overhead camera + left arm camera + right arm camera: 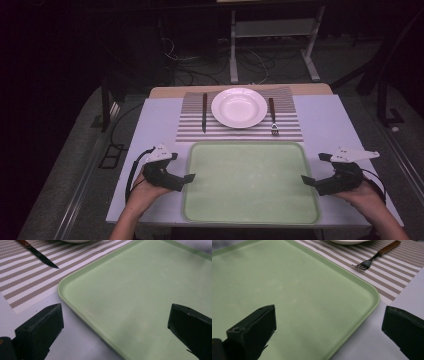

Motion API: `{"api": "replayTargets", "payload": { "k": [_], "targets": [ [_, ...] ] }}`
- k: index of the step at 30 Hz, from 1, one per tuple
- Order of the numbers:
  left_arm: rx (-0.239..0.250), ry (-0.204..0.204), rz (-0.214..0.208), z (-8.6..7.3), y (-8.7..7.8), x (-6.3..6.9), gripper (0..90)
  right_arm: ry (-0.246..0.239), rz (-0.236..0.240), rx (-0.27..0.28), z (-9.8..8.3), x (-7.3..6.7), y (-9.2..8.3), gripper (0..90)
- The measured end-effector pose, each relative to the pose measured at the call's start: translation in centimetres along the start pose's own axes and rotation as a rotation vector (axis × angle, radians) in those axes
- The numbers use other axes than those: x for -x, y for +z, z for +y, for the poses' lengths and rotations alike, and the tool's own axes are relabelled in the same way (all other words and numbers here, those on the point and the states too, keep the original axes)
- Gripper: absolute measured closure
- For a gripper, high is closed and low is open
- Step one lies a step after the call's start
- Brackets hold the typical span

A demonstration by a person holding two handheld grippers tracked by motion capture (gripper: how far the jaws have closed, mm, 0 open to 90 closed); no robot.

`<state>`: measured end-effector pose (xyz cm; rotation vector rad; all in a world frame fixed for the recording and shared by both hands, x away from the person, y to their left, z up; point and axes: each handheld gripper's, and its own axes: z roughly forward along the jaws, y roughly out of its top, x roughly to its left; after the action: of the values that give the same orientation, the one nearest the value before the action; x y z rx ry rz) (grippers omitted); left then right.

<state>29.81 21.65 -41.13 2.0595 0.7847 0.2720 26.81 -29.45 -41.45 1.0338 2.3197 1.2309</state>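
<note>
A pale green tray (250, 180) lies at the near middle of the table, bare inside. Behind it a striped placemat (240, 131) carries a white plate (239, 107), a knife (204, 112) on its left and a fork (273, 116) on its right. My left gripper (189, 177) hovers at the tray's left edge (75, 307), jaws wide apart and straddling the rim, nothing gripped. My right gripper (305, 180) sits at the tray's right edge (362, 312), open the same way. The knife tip (47, 262) and the fork tines (362, 265) lie beyond the jaws.
A light table cover (320, 125) lies under the tray and placemat. Behind the table stands a metal frame (272, 45) with cables on the dark floor. A black cable (131, 172) trails from the left gripper.
</note>
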Motion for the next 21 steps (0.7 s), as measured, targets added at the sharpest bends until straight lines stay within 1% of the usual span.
{"api": "replayTargets", "payload": {
  "k": [2, 3, 6, 8, 12, 21],
  "targets": [
    [0.001, -0.002, 0.002, -0.03, 0.03, -0.08, 0.0, 0.010, 0.004, 0.003, -0.11, 0.12, 0.01, 0.0],
    [0.002, -0.005, 0.003, -0.04, 0.03, -0.13, 0.0, 0.018, 0.013, 0.007, -0.24, 0.27, 0.06, 0.0],
    [0.008, -0.013, 0.004, -0.05, 0.05, -0.34, 0.0, 0.021, 0.010, 0.013, -0.37, 0.35, 0.07, 0.0],
    [0.010, -0.012, 0.006, -0.03, 0.06, -0.39, 0.0, 0.031, 0.020, 0.019, -0.49, 0.44, 0.11, 0.0],
    [0.015, -0.008, 0.003, 0.15, 0.15, -0.42, 0.0, 0.029, 0.026, 0.019, -0.61, 0.39, 0.10, 0.0],
    [0.031, -0.013, -0.006, 0.54, 0.62, -0.68, 0.0, 0.034, 0.038, 0.028, -0.64, 0.37, 0.14, 0.0]
  ]
}}
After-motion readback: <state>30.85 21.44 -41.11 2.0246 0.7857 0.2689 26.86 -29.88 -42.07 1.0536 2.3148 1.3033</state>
